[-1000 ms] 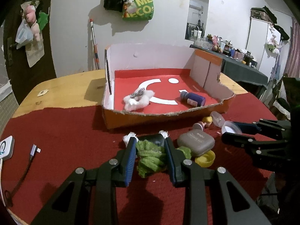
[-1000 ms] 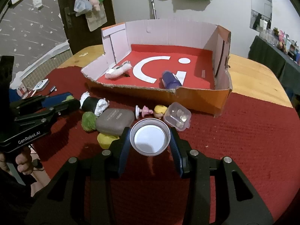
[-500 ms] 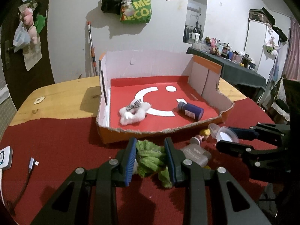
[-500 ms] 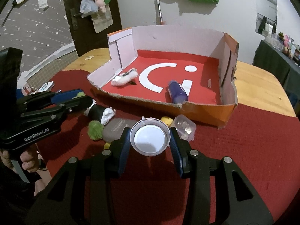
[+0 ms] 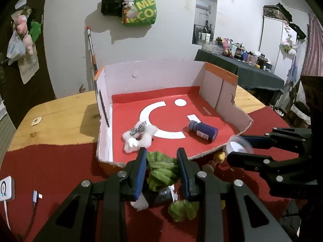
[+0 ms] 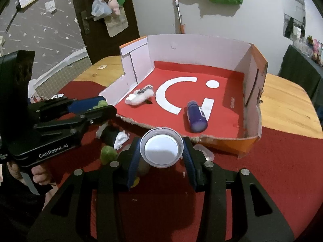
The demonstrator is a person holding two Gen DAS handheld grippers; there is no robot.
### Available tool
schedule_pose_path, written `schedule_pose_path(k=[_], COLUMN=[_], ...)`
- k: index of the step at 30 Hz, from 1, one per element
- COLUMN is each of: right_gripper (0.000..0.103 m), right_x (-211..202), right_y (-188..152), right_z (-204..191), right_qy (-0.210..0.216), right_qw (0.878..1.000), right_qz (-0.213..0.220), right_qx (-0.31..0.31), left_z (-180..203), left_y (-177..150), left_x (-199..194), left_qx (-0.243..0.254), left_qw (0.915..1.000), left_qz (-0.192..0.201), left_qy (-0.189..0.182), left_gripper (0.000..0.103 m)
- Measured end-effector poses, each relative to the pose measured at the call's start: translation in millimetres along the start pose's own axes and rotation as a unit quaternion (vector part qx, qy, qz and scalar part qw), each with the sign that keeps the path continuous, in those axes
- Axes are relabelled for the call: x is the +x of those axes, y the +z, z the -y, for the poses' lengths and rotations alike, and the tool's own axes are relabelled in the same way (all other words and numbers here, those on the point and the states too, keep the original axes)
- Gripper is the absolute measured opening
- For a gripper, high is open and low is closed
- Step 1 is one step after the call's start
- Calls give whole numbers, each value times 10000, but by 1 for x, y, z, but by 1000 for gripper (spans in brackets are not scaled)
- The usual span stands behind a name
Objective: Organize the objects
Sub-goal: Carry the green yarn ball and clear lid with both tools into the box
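Your left gripper has its jaws clamped on the green lettuce toy at the cardboard box's torn front edge — your right gripper grips a round lidded cup just beside it.

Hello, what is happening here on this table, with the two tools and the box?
A person is tidying small things into a cardboard box. The left claw grips a green leafy toy at the box's front edge. The right claw holds a round clear lid. A white plush and a blue bottle lie inside already.
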State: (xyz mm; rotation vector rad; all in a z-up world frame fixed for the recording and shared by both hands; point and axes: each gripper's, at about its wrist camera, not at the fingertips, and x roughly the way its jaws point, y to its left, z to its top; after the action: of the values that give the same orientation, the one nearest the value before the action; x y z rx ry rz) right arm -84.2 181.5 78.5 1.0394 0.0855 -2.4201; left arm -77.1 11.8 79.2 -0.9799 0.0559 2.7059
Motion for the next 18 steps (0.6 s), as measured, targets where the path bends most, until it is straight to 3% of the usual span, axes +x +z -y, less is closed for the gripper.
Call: schedule_pose_path(k=[18], right_gripper=[39], right_x=[21], right_y=[32], right_z=[11], right_qy=[123], right_qw=[9997], right_qz=[-197], right_qx=[-60], left_z=[-7], left_y=[37], left_x=[24], left_qx=[119], left_qw=[9994], left_qz=[-236], left_qy=[-234], left_gripper=[32])
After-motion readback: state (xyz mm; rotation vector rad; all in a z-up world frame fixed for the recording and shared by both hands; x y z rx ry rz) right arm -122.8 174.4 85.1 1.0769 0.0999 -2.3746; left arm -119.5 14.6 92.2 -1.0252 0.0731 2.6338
